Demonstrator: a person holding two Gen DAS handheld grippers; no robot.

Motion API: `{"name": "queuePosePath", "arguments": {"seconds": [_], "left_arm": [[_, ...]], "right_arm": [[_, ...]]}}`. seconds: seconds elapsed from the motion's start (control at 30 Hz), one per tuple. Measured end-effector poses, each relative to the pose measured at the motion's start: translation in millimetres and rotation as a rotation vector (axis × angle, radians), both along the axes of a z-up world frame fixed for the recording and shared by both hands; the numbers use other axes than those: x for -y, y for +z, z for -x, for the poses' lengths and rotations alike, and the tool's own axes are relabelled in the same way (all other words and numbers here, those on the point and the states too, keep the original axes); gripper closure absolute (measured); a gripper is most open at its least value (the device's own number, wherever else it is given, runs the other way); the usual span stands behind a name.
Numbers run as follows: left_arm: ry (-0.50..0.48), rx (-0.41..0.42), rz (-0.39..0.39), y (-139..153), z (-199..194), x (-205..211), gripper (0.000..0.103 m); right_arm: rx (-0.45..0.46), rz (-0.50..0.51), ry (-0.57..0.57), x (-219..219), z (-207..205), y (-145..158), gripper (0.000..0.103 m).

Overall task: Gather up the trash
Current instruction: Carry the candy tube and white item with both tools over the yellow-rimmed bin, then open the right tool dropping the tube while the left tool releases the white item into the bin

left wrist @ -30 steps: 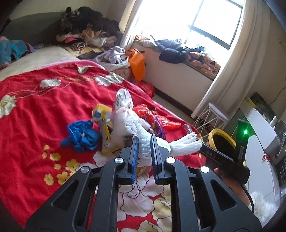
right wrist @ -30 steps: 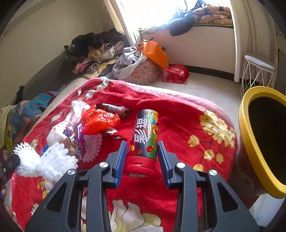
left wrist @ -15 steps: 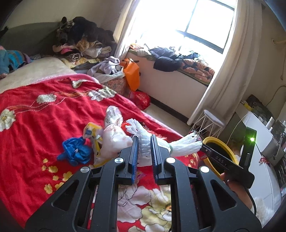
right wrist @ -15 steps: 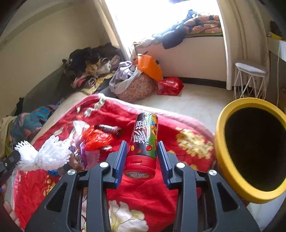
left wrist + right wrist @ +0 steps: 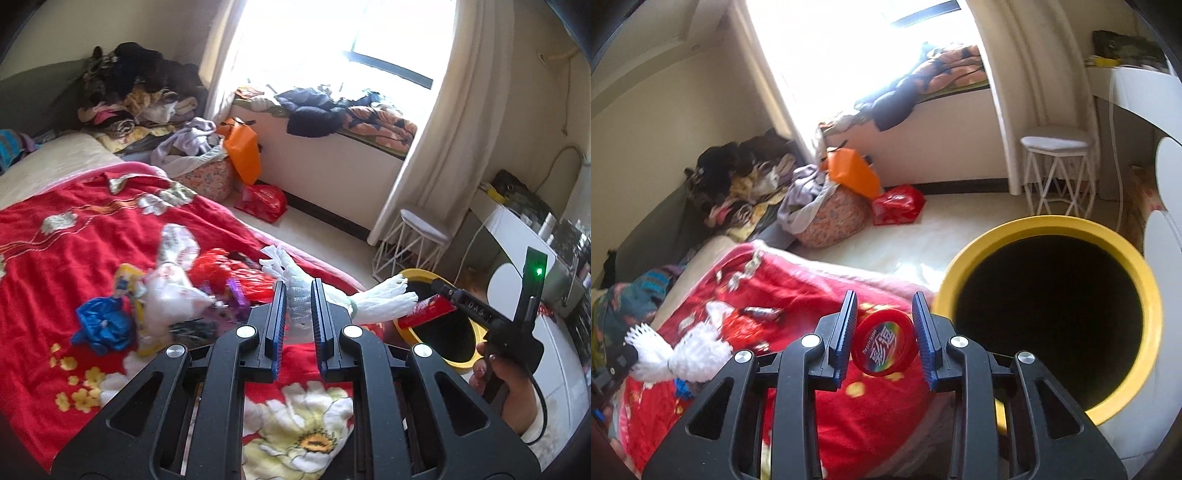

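Right wrist view: the right gripper (image 5: 884,334) has just narrowed and clamps a red candy tube (image 5: 884,345), beside the yellow bin (image 5: 1145,288), not dropped yet. The left gripper (image 5: 297,308), nearly closed, pinches white foam netting (image 5: 384,301). More wrappers (image 5: 221,269) remain on the bed (image 5: 48,258).

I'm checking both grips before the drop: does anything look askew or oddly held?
Yes. The candy tube in the right gripper has swung end-on, its red cap facing the camera, near the yellow bin; the jaws have just been closing on it. The left gripper pinches the white foam net off-centre, its longer end trailing sideways.
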State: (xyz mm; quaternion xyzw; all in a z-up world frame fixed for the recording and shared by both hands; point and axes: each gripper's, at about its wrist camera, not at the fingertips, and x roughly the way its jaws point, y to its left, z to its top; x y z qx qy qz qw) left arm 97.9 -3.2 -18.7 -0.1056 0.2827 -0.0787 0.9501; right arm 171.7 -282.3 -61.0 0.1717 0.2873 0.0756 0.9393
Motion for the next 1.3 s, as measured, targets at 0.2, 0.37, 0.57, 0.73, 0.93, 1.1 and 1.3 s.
{"name": "queuePosePath", "arguments": {"seconds": [0.2, 0.37, 0.57, 0.73, 0.93, 1.1, 1.3], "left_arm": [[-0.055, -0.02, -0.015, -9, -25, 39, 0.093], [-0.138, -0.029, -0.064, -16, -43, 82, 0.093], [-0.208, -0.049, -0.118, -31, -58, 125, 0.093], [-0.243, -0.063, -0.159, -42, -70, 152, 0.093], [-0.297, -0.093, -0.175, -52, -89, 182, 0.079], [-0.318, -0.086, -0.131, -52, -95, 188, 0.033], [-0.278, -0.065, -0.08, -47, -83, 169, 0.013]], "right_arm": [[-0.009, -0.025, -0.117, 36, 0, -8, 0.074], [-0.015, -0.054, -0.212, 75, 4, -16, 0.074], [-0.042, -0.096, -0.286, 107, 7, -31, 0.074], [-0.058, -0.12, -0.313, 123, 9, -40, 0.074], [-0.05, -0.179, -0.303, 138, 7, -45, 0.059], [-0.059, -0.194, -0.333, 144, 7, -44, 0.047], [-0.053, -0.121, -0.328, 134, 8, -37, 0.041]]}}
